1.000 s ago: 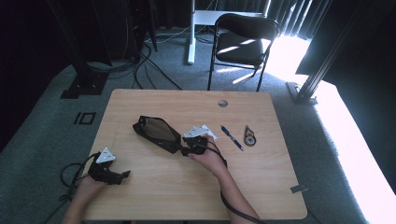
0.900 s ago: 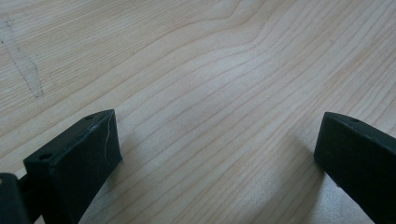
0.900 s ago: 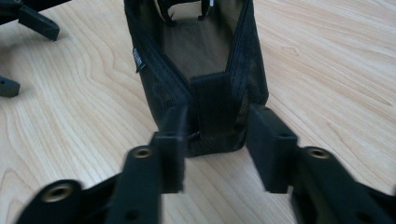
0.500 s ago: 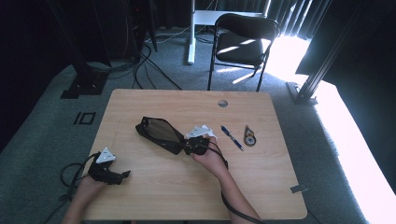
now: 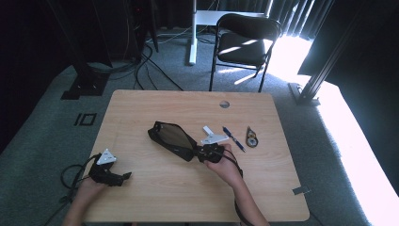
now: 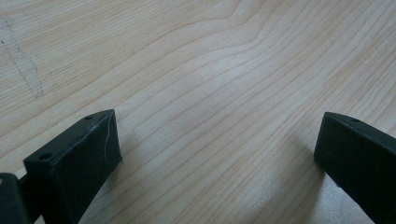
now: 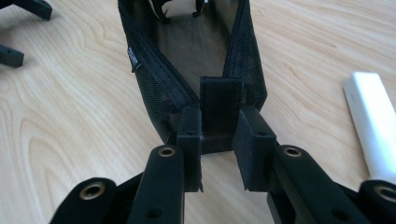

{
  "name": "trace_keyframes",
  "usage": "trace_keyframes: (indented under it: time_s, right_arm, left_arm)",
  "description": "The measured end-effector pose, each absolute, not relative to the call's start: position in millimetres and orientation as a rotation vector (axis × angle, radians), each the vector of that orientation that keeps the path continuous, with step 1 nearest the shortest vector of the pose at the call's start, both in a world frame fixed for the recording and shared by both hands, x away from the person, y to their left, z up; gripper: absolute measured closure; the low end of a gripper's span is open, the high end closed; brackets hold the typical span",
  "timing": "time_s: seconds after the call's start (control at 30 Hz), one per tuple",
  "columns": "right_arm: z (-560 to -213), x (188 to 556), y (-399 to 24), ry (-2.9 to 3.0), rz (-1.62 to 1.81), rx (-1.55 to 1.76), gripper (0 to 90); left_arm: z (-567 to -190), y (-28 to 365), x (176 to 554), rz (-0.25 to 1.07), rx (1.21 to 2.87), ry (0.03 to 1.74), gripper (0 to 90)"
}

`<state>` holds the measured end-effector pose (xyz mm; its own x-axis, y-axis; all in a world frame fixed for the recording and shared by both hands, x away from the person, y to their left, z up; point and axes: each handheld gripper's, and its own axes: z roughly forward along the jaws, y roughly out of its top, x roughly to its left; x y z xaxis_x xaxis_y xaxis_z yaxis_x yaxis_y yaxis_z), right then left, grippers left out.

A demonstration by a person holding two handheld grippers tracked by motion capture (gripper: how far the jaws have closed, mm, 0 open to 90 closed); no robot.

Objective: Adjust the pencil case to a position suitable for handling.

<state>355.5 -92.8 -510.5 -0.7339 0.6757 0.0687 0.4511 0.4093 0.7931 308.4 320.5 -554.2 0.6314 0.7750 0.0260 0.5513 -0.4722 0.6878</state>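
Right now the right gripper [image 7: 219, 151] has its jaws clamped on the end tab of an open black mesh pouch [image 5: 171, 138] lying mid-counter [image 5: 155, 193]. Well apart, the left gripper [image 5: 112, 173] rests near the counter's near-left edge, jaws spread wide over bare wood.

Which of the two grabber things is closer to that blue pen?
The right gripper: it sits just left of the pen, clamping the black pouch. The left gripper rests near the table's far-left edge.

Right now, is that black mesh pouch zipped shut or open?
Open. The black mesh pouch gapes, its zipper edges spread apart and its inside showing, while the right gripper pinches the tab at its near end.
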Motion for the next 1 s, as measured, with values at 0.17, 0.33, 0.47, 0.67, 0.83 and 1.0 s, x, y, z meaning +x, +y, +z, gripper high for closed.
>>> trace_keyframes:
  time_s: [0.17,0.33,0.47,0.67,0.83,1.0]
  right_arm:
    - [-508,344,-112,2.374,1.229,1.010,72.9]
    - [-508,330,-139,2.345,1.218,1.060,73.0]
    - [-511,323,-150,2.347,1.205,1.077,72.9]
    - [-514,308,-168,2.334,1.201,1.110,72.9]
    - [-514,295,-179,2.307,1.197,1.135,73.0]
    - [-515,282,-191,2.282,1.189,1.157,73.0]
  left_arm:
    - [-554,320,308,0.445,2.198,1.033,0.6]
    - [-554,320,308,0.444,2.198,1.033,0.6]
    - [-554,320,308,0.444,2.198,1.033,0.6]
    - [-554,320,308,0.444,2.198,1.032,0.6]
    - [-554,320,308,0.444,2.198,1.033,0.6]
    - [-554,320,308,0.445,2.198,1.033,0.6]
